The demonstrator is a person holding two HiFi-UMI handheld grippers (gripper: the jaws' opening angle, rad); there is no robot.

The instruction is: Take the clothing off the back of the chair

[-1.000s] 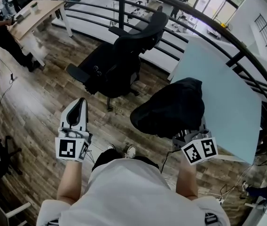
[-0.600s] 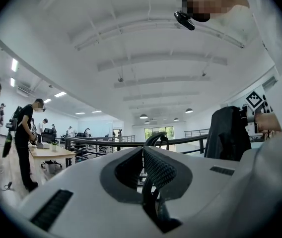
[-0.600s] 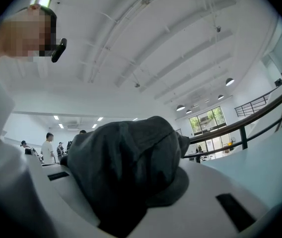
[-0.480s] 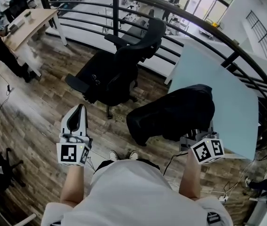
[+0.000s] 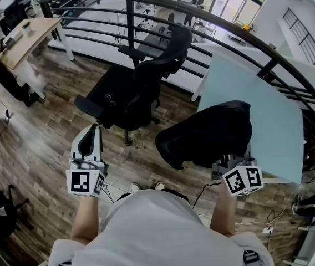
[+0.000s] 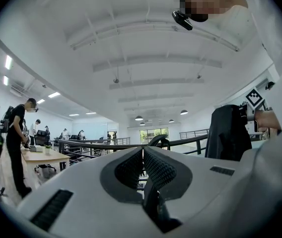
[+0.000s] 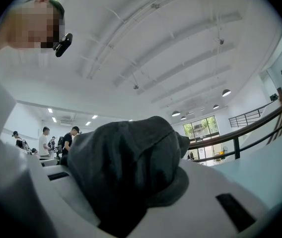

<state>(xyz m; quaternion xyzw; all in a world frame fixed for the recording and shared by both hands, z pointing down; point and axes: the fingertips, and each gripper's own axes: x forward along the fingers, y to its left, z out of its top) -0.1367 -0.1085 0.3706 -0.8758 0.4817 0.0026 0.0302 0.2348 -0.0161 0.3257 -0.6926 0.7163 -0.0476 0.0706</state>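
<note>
The black clothing hangs clear of the chair, bunched above the floor beside the pale worktop and pinched in the right claw. It looks soft, light and limp, so a thick fold is probably the surest hold. The left claw is pressed together, empty.

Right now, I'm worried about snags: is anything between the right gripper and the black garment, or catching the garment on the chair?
Nothing visible does. The right gripper has its jaws shut on the black garment, which hangs apart from the black office chair, beside the light blue table. The left gripper is shut and empty.
</note>
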